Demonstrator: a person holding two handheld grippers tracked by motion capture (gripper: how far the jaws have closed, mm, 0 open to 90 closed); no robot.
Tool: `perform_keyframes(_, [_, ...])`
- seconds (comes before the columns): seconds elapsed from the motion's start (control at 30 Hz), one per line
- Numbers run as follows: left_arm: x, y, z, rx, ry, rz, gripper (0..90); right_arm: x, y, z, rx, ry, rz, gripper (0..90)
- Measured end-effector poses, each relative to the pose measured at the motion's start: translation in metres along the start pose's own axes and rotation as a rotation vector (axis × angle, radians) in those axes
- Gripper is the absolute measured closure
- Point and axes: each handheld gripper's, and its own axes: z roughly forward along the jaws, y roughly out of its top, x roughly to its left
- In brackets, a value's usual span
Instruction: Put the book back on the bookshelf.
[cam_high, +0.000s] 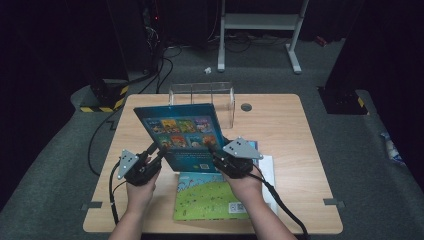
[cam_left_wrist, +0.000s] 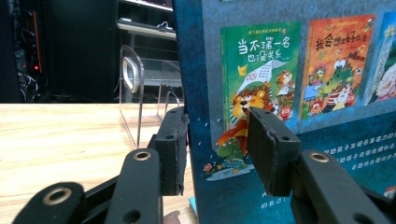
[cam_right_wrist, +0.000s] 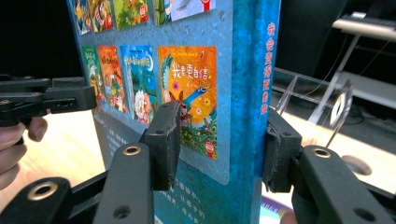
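A: Where's the blue book (cam_high: 182, 134)?

B: Lifted off the bench (cam_high: 290, 135), tilted, back cover facing the person. Left gripper (cam_high: 156, 151) pinches its lower left edge; right gripper (cam_high: 216, 153) pinches the lower right, at the spine. In both gripper views the pads bear on the cover.

A: Containers?

B: A clear acrylic rack (cam_high: 202, 97) at the bench's far edge, behind the book. Its compartments look empty as far as I can see.

A: Anything beneath?

B: A green book (cam_high: 210, 197) lying flat near the near edge, on white sheets (cam_high: 268, 172).
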Motion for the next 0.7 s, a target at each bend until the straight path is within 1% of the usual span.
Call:
perform_keyframes(0.07, [0.0008,-0.0038,0.0004,0.008,0.006,0.001,57.9,0.0005,-0.0034,0.0014,0.025,0.007,0.001,53.6])
perform_keyframes(0.1, [0.0017,-0.0057,-0.0006,-0.003,0.012,0.004,58.2,0.0008,-0.0053,0.0022,0.031,0.017,0.004,53.1])
perform_keyframes(0.13, [0.0032,-0.0071,-0.0029,-0.026,0.009,0.008,62.1,0.0020,-0.0071,0.0016,0.014,0.021,-0.008,53.4])
perform_keyframes(0.17, [0.0045,-0.0077,-0.0048,-0.039,0.006,0.011,64.0,0.0039,-0.0079,0.0012,0.011,0.013,-0.025,52.6])
perform_keyframes(0.2, [0.0048,-0.0079,-0.0055,-0.041,0.008,0.013,64.1,0.0062,-0.0085,0.0006,0.013,0.017,-0.030,51.4])
perform_keyframes(0.3, [0.0049,-0.0079,-0.0060,-0.041,0.011,0.004,63.4,0.0079,-0.0094,0.0001,0.010,0.034,-0.029,51.2])
perform_keyframes(0.43, [0.0046,-0.0083,-0.0062,-0.044,0.012,0.009,62.3,0.0072,-0.0089,-0.0007,0.011,0.054,-0.014,49.1])
perform_keyframes(0.53, [0.0051,-0.0092,-0.0060,-0.047,0.010,0.009,62.3,0.0060,-0.0086,-0.0002,0.015,0.064,-0.014,48.6])
perform_keyframes(0.6, [0.0051,-0.0100,-0.0059,-0.048,0.004,-0.003,62.2,0.0036,-0.0077,0.0007,0.018,0.087,0.020,48.3])
perform_keyframes(0.63, [0.0053,-0.0101,-0.0058,-0.046,0.005,0.001,62.1,0.0017,-0.0071,0.0009,0.020,0.100,0.037,48.2])
perform_keyframes(0.7, [0.0055,-0.0101,-0.0058,-0.046,0.003,0.000,62.0,-0.0005,-0.0066,0.0026,0.021,0.119,0.048,47.2])
